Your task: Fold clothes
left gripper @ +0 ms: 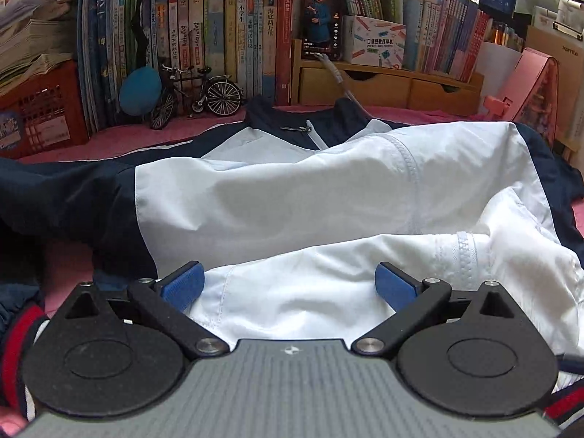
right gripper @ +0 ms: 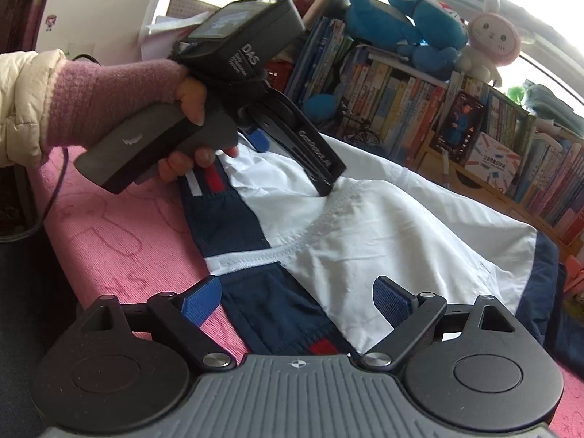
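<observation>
pink mat before crowded bookshelf

A white and navy thin-fabric zip-up jacket lies spread on the pink textured cover, its navy collar and zipper pull at the far side near the books. White panels are rumpled and partly folded over in the middle; navy sleeves stretch left and right, and a red-and-white striped hem lies at the near edge
</observation>
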Action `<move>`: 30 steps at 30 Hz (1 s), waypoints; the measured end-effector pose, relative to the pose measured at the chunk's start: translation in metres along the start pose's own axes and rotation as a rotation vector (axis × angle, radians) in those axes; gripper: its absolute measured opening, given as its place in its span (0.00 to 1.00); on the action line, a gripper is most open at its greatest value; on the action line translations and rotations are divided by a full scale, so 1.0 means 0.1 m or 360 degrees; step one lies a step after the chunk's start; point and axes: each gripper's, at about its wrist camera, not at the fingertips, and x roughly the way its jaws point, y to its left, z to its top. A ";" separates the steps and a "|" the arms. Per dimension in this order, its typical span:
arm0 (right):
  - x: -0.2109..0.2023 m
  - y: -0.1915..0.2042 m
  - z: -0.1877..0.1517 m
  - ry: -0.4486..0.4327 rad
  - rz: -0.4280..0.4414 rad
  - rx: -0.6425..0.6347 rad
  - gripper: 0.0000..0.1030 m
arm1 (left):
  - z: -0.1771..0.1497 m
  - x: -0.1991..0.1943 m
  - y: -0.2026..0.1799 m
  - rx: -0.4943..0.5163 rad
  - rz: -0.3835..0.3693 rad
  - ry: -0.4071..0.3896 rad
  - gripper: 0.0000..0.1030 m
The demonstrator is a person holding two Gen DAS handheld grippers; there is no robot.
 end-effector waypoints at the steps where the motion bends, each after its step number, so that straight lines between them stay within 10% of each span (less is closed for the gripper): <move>1: 0.02 0.04 0.03 -0.0009 0.0060 0.0007 0.88 | 0.01 0.01 0.02 -0.0010 -0.0008 0.0006 0.98; 3: 0.10 0.13 0.09 -0.0011 0.0130 0.0005 0.89 | 0.04 0.03 0.04 -0.0007 -0.0015 0.0014 0.98; 10: 0.26 0.10 0.18 -0.0064 -0.0296 -0.0026 0.90 | 0.04 -0.29 0.10 0.0031 -0.0017 -0.0118 0.97; 16: 0.13 -0.07 0.21 -0.0184 -0.0626 0.0008 0.90 | -0.29 -0.90 0.08 0.0343 -0.0020 -0.0260 0.99; 21: 0.24 -0.31 0.20 -0.0130 -0.0569 0.0165 0.90 | -0.58 -1.03 -0.07 0.0637 0.0033 -0.0248 1.00; 26: 0.21 -0.43 0.20 -0.0109 -0.0461 0.0348 0.90 | -0.69 -0.65 -0.23 0.0839 0.0452 -0.0243 1.00; 30: 0.13 -0.34 0.11 -0.0066 -0.0408 0.0364 0.92 | -0.42 -0.53 -0.05 0.0598 0.0657 -0.0341 0.98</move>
